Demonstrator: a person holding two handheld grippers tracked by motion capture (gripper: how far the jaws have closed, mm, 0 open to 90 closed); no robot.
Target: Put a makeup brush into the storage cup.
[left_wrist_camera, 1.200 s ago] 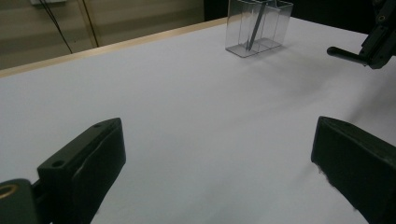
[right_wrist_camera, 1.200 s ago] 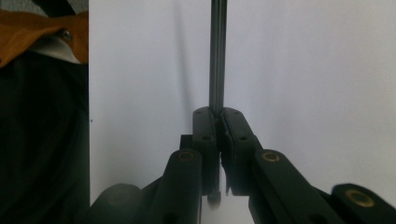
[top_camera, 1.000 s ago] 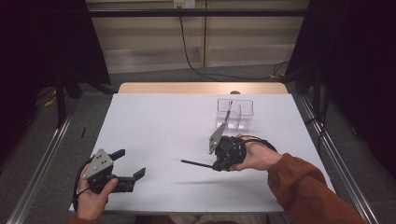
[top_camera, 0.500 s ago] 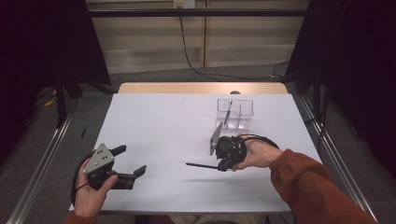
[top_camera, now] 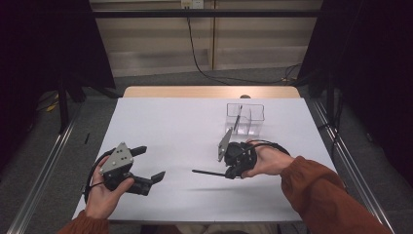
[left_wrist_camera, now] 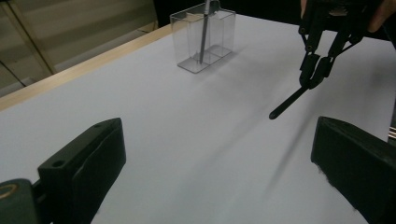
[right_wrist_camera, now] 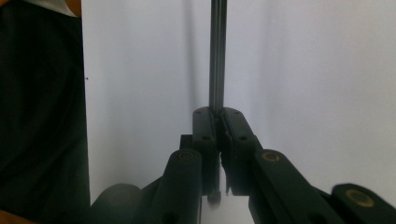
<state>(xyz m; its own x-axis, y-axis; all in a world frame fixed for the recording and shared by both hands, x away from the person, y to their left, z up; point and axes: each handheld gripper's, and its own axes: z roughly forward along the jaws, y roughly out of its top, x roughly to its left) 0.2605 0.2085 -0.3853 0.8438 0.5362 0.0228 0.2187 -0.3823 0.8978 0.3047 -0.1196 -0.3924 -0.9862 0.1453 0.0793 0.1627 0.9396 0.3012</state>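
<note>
A thin black pen (top_camera: 207, 172) sticks out level to the left from my right gripper (top_camera: 227, 171), which is shut on it just above the white table (top_camera: 175, 122). In the right gripper view the pen (right_wrist_camera: 217, 56) runs straight ahead out of the closed gripper (right_wrist_camera: 218, 135). My left gripper (top_camera: 152, 162) is held at the front left, open and holding nothing. In the left gripper view its jaws stand wide apart, the gripper (left_wrist_camera: 219, 163) aimed towards the pen (left_wrist_camera: 287, 102) and the right gripper (left_wrist_camera: 317, 70). A clear box (top_camera: 246, 118) at the back right holds a grey pen (top_camera: 237, 118) standing upright.
The clear box (left_wrist_camera: 203, 39) has two compartments, and the grey pen (left_wrist_camera: 203, 32) leans in the left one. A wooden strip (top_camera: 209, 91) edges the table's far side. Metal rails run along the floor on both sides, and a black cable hangs behind the table.
My left gripper has risen a little and shifted slightly to the right, still open. The right gripper and the black pen have stayed where they were.
</note>
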